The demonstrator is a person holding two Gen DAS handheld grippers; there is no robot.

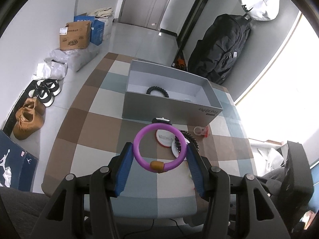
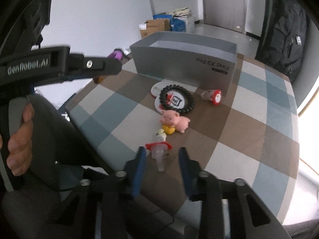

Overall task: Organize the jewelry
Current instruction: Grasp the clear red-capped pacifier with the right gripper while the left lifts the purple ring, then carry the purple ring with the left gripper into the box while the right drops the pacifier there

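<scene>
My left gripper (image 1: 160, 149) is shut on a purple bangle (image 1: 139, 137) with an orange bead, held above the checkered table in front of the grey box (image 1: 171, 109). A black coil bracelet (image 1: 157, 91) lies inside the box. My right gripper (image 2: 161, 153) is open just above the table, its fingers either side of a clear ring with a red top (image 2: 158, 149). Beyond it lie a pink pig charm (image 2: 175, 120), a black bead bracelet (image 2: 176, 99) on white discs, and a second red-topped ring (image 2: 212, 95). The left gripper (image 2: 111, 63) with the bangle also shows in the right wrist view.
The grey box (image 2: 185, 59) stands at the far side of the table. The table's left edge (image 2: 79, 117) is close to my right gripper. Shoes, cardboard boxes and a black backpack (image 1: 221, 47) are on the floor around the table.
</scene>
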